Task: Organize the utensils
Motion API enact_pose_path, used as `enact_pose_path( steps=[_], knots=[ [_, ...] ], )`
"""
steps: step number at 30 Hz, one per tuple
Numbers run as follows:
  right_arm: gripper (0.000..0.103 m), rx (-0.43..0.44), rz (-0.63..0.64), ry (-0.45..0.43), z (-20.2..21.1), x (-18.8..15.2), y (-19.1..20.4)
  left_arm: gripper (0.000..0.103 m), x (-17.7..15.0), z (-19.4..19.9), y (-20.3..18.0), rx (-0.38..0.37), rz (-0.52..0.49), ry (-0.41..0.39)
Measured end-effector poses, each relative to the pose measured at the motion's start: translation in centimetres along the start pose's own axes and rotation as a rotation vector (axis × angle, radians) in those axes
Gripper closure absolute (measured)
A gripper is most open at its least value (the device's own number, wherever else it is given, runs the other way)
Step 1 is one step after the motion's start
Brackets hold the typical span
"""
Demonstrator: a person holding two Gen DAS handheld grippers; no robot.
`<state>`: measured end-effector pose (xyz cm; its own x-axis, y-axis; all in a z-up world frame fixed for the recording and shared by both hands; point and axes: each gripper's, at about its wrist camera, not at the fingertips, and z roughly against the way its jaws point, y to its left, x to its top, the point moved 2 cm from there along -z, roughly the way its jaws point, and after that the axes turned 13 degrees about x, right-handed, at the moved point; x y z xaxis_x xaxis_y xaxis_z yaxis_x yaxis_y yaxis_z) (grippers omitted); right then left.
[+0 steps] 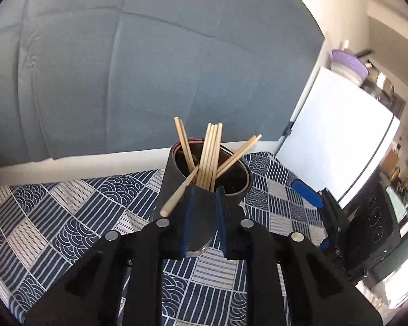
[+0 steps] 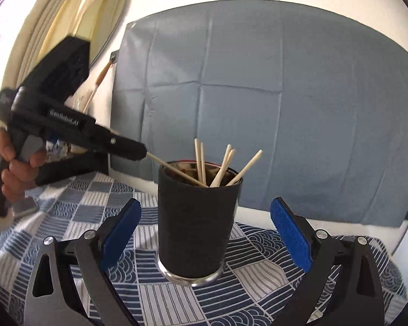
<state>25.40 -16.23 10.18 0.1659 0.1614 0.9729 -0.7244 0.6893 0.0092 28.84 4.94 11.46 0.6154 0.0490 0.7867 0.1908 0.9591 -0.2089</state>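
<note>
A black-sleeved cup point(image 1: 174, 175) point(image 2: 195, 222) with a glass base stands on the patterned tablecloth point(image 1: 54, 217) and holds several wooden chopsticks point(image 1: 210, 157) point(image 2: 223, 165). One chopstick point(image 1: 180, 192) point(image 2: 176, 169) leans out over the rim towards my left gripper point(image 1: 204, 193) point(image 2: 142, 151). It lies along the outside of that gripper's left finger, not between the pads. The pads stand a narrow gap apart, and only the cup shows through the gap. My right gripper point(image 2: 206, 203) point(image 1: 315, 217) is wide open, with one blue pad on each side of the cup and neither touching it.
A blue-grey cloth point(image 2: 258, 95) hangs on the wall behind the table. In the left wrist view, a white fridge point(image 1: 340, 141) with pots on top and a black stove point(image 1: 372, 217) stand to the right. A hand point(image 2: 16, 168) holds the left gripper's handle.
</note>
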Motion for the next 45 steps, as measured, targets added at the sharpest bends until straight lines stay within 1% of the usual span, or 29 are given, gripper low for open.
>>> enact_pose_path(
  steps=[1, 2, 3, 4, 5, 6, 7, 8, 12, 15, 17, 18, 19, 20, 22, 23, 24, 25, 26, 27, 28, 29, 30, 31, 32, 33, 37, 41, 45],
  knots=[
    [0.011, -0.002, -0.016, -0.010, 0.0, 0.0, -0.2, 0.069, 0.1, -0.1, 0.2, -0.006, 0.013, -0.006],
    [0.011, -0.005, -0.027, -0.016, 0.1, 0.1, -0.4, 0.064, 0.2, -0.1, 0.4, -0.009, 0.025, -0.019],
    [0.012, -0.004, -0.048, -0.022, 0.2, 0.1, -0.8, 0.064, 0.2, -0.2, 0.3, -0.005, 0.027, -0.031],
    [0.020, 0.004, -0.069, -0.024, 0.2, 0.1, -1.0, 0.064, 0.3, -0.3, 0.2, -0.007, 0.030, -0.044],
    [0.035, 0.026, -0.093, -0.026, 0.3, 0.1, -1.3, 0.081, 0.4, -0.5, 0.1, -0.025, 0.034, -0.042],
    [0.070, 0.053, -0.123, -0.020, 0.2, 0.1, -1.8, 0.096, 0.5, -0.7, 0.1, -0.035, 0.038, -0.034],
    [0.095, 0.063, -0.150, -0.009, 0.0, 0.1, -2.2, 0.103, 0.6, -1.2, 0.1, -0.040, 0.043, -0.012],
    [0.101, 0.081, -0.174, -0.004, -0.1, 0.1, -2.6, 0.103, 0.7, -1.5, 0.1, -0.047, 0.052, 0.003],
    [0.101, 0.102, -0.224, -0.022, 0.0, 0.2, -3.7, 0.103, 1.4, -1.3, 0.1, -0.041, 0.060, -0.028],
    [0.101, 0.095, -0.231, -0.019, 0.1, 0.2, -4.0, 0.103, 1.0, -1.7, 0.7, -0.064, 0.106, 0.029],
    [0.098, 0.098, -0.240, -0.018, 0.1, 0.1, -4.1, 0.102, 0.5, -1.7, 0.9, -0.045, 0.133, 0.045],
    [0.097, 0.095, -0.244, -0.020, 0.1, 0.0, -4.2, 0.098, 0.3, -1.4, 1.1, -0.047, 0.133, 0.031],
    [0.097, 0.094, -0.248, -0.022, 0.2, 0.0, -4.3, 0.085, 0.0, -1.1, 1.2, -0.054, 0.132, 0.022],
    [0.097, 0.100, -0.253, -0.023, 0.3, -0.1, -4.4, 0.066, -0.3, -0.9, 1.3, -0.055, 0.139, 0.017],
    [0.094, 0.117, -0.269, -0.022, 0.3, -0.2, -4.5, 0.044, -0.6, -0.6, 1.3, -0.057, 0.142, 0.009],
    [0.087, 0.119, -0.281, -0.017, 0.3, -0.2, -4.6, 0.039, -0.7, -0.4, 1.3, -0.054, 0.142, -0.004],
    [0.062, 0.118, -0.287, -0.017, 0.2, -0.2, -4.7, 0.034, -0.6, -0.1, 1.4, -0.022, 0.145, -0.032],
    [0.030, 0.110, -0.292, -0.020, 0.3, -0.1, -4.7, 0.027, -0.4, 0.0, 1.5, -0.005, 0.152, -0.047],
    [0.020, 0.088, -0.289, -0.035, 0.5, 0.0, -4.6, 0.027, 0.0, 0.1, 1.8, -0.006, 0.174, -0.071],
    [0.016, 0.076, -0.279, -0.048, 0.6, 0.1, -4.4, 0.027, 0.2, 0.2, 2.0, -0.014, 0.185, -0.083],
    [0.016, 0.071, -0.266, -0.058, 0.7, 0.4, -4.3, 0.028, 0.7, 0.2, 2.1, -0.011, 0.195, -0.103],
    [0.017, 0.068, -0.259, -0.062, 0.8, 0.6, -4.2, 0.043, 1.0, 0.1, 2.2, -0.005, 0.192, -0.110],
    [0.033, 0.054, -0.252, -0.066, 0.8, 0.9, -4.1, 0.059, 1.4, -0.2, 1.9, -0.004, 0.172, -0.110],
    [0.072, 0.045, -0.249, -0.065, 0.7, 1.2, -4.2, 0.099, 1.7, -0.8, 1.7, 0.012, 0.158, -0.086],
    [0.090, 0.045, -0.256, -0.054, 0.5, 1.4, -4.3, 0.098, 1.8, -1.3, 1.6, 0.000, 0.160, -0.062],
    [0.102, 0.053, -0.273, -0.045, 0.3, 1.5, -4.5, 0.098, 1.9, -1.9, 1.5, -0.027, 0.173, -0.033],
    [0.102, 0.040, -0.291, -0.045, 0.1, 2.0, -5.2, 0.098, 2.2, -2.4, 1.1, -0.012, 0.174, -0.012],
    [0.102, 0.038, -0.299, -0.017, -1.0, 3.2, -5.8, 0.098, 4.1, -2.5, -0.6, 0.051, 0.075, 0.013],
    [0.101, 0.068, -0.305, 0.032, -2.6, 4.4, -6.0, 0.098, 5.8, -3.8, -3.0, 0.124, -0.061, 0.122]
  ],
)
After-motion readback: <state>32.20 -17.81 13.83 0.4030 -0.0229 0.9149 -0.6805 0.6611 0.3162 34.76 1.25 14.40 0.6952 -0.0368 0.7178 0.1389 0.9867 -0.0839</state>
